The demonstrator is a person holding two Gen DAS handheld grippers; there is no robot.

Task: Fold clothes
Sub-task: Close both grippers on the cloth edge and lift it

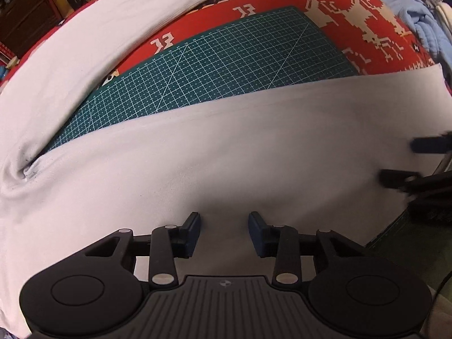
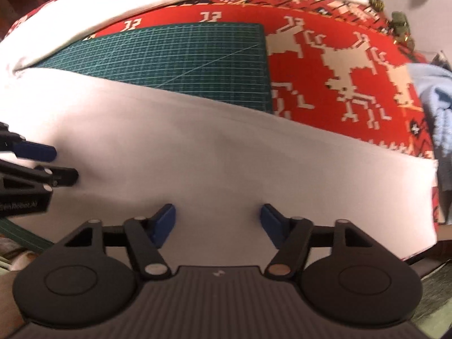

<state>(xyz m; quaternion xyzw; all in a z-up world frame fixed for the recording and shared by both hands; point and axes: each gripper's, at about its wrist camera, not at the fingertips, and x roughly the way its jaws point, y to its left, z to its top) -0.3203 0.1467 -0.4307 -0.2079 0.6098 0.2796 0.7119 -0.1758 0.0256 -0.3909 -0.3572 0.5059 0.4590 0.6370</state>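
We have a white garment [image 1: 226, 163] spread across the table, lying over a green cutting mat [image 1: 214, 67] and a red patterned cloth [image 1: 325, 28]; a second band of it arcs along the far side, apparently joined at a bunched corner on the left. It looks soft, light and limp, so we expect it to sag and slide easily over the smooth mat. The left gripper [image 1: 224, 233] and right gripper [image 2: 217, 221] both hang over the near panel, jaws partly apart with only flat fabric below them and nothing pinched. We cannot tell whether the pads touch the cloth. We would take hold along the near hem, one gripper near each corner.
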